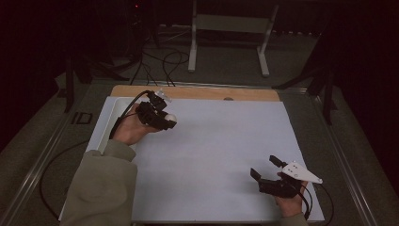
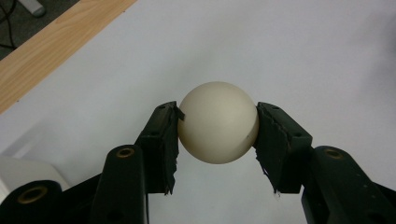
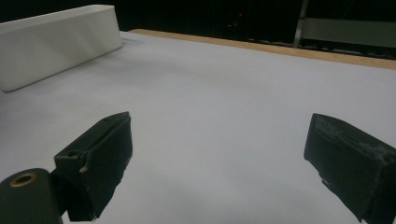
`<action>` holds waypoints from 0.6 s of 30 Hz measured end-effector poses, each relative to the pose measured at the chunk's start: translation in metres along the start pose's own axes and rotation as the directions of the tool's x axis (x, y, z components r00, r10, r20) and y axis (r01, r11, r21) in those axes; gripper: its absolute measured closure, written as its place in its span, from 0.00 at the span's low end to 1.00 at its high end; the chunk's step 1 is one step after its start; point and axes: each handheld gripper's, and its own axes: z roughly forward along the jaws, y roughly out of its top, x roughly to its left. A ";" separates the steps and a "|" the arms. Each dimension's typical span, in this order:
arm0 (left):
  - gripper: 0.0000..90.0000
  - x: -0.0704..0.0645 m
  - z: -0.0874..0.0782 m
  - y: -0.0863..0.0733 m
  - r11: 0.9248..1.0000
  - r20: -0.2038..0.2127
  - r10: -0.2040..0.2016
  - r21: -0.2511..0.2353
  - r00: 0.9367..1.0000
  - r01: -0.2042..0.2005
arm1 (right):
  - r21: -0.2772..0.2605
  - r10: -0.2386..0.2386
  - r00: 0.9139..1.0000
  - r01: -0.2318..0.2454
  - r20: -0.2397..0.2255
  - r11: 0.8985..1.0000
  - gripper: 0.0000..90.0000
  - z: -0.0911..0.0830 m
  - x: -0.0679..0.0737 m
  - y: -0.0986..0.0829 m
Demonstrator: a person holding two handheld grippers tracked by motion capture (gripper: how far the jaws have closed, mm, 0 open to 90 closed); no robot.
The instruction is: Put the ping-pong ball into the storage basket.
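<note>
Nearest the person, the right tool [image 1: 265, 171] rests low on the white surface [image 1: 221, 141], its jaws spread wide with nothing between them. Farther off, near the white tray [image 1: 109, 117], the left tool [image 1: 168, 121] grips a cream ball [image 2: 218, 122], pads pressing both its sides.

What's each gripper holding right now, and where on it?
The left gripper clamps a cream ball across its middle, one pad on each side. The right gripper is open and holds nothing.
</note>
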 end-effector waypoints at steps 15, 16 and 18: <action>0.57 0.006 -0.012 -0.007 0.999 -0.028 0.001 -0.047 1.000 -0.003 | -0.005 -0.013 1.000 0.013 -0.004 1.000 0.08 0.002 0.000 0.001; 0.57 0.006 -0.013 -0.008 0.999 -0.030 0.002 -0.048 1.000 -0.004 | -0.004 -0.013 1.000 0.013 -0.003 1.000 0.08 0.002 -0.001 0.001; 0.57 0.007 -0.015 -0.009 0.999 -0.032 0.003 -0.051 0.999 -0.004 | -0.004 -0.010 1.000 0.010 -0.002 1.000 0.08 0.002 -0.001 0.002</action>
